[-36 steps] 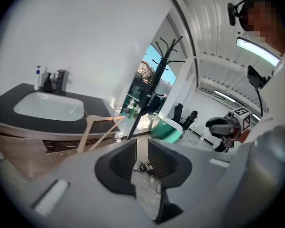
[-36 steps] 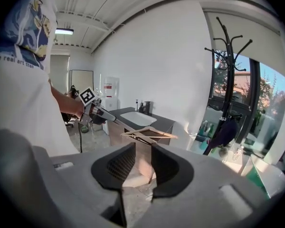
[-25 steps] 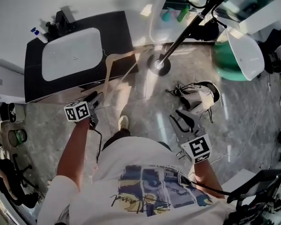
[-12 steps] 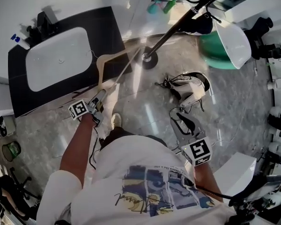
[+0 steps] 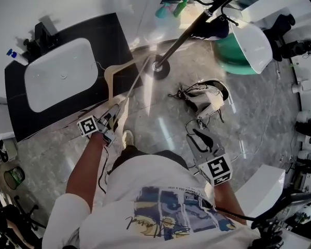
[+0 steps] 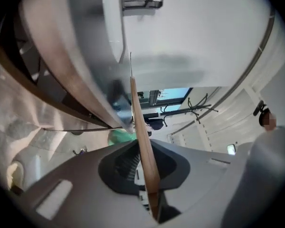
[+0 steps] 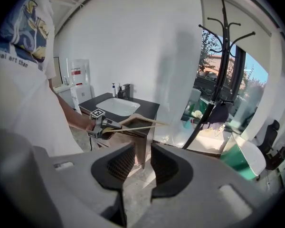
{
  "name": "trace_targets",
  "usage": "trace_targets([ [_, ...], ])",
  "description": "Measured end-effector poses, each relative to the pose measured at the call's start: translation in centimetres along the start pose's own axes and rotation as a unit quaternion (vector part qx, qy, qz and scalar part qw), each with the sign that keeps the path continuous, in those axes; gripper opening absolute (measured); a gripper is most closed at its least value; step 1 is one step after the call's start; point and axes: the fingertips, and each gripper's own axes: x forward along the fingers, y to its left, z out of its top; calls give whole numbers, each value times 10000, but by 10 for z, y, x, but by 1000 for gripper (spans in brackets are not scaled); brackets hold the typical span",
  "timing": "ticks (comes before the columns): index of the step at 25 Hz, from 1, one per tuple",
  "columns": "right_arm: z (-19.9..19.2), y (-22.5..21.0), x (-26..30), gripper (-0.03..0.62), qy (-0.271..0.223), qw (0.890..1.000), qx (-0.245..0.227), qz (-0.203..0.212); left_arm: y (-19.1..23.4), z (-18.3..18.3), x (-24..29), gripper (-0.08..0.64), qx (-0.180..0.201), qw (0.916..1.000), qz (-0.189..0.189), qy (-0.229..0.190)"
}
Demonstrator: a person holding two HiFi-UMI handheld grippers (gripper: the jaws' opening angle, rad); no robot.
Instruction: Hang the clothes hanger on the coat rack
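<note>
Beside the dark vanity point(image 5: 120, 35), the left gripper point(image 5: 115, 114) clamps the wooden hanger point(image 5: 109, 81).
Its jaws have just been closing on the hanger's end. The coat rack point(image 5: 196, 28) stands ahead, well apart. The right gripper point(image 5: 199, 138) is narrowly parted and empty.

Marbled grey floor point(image 5: 160, 134) with loose shoes point(image 5: 207, 100) and coat rack base point(image 5: 159, 67)

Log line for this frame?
left gripper: jaws just closed on wooden hanger | right gripper: open, empty | coat rack: hanger not hung yet

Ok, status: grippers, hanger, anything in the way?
Left gripper just closed on pale wooden clothes hanger. Right gripper open, empty. Black coat rack ahead, nothing seen between.
</note>
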Motion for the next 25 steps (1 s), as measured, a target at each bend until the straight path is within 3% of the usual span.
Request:
trace_targets([
  [3, 2, 0, 3, 101, -51, 10000, -9, 11, -11, 2, 5, 25, 817, 9951, 325, 456],
  [9, 1, -6, 11, 101, -212, 9998, 34, 40, -63, 10, 23, 11, 2306, 9661, 382, 1093],
  [14, 5, -17, 20, 101, -399, 9990, 8, 217, -136, -5, 52, 5, 3200, 9301, -8, 1805],
  [17, 9, -34, 19, 101, -522, 9983, 14, 269, -179, -21, 76, 3, 3460, 9111, -392, 2208],
  [22, 15, -86, 23, 100, -839, 9964, 102, 78, -253, -36, 138, 3, 3938, 8636, -971, 2995],
  [25, 9, -116, 18, 100, -933, 9955, 186, 2, -285, -45, 180, 3, 4115, 8427, -1192, 3260],
])
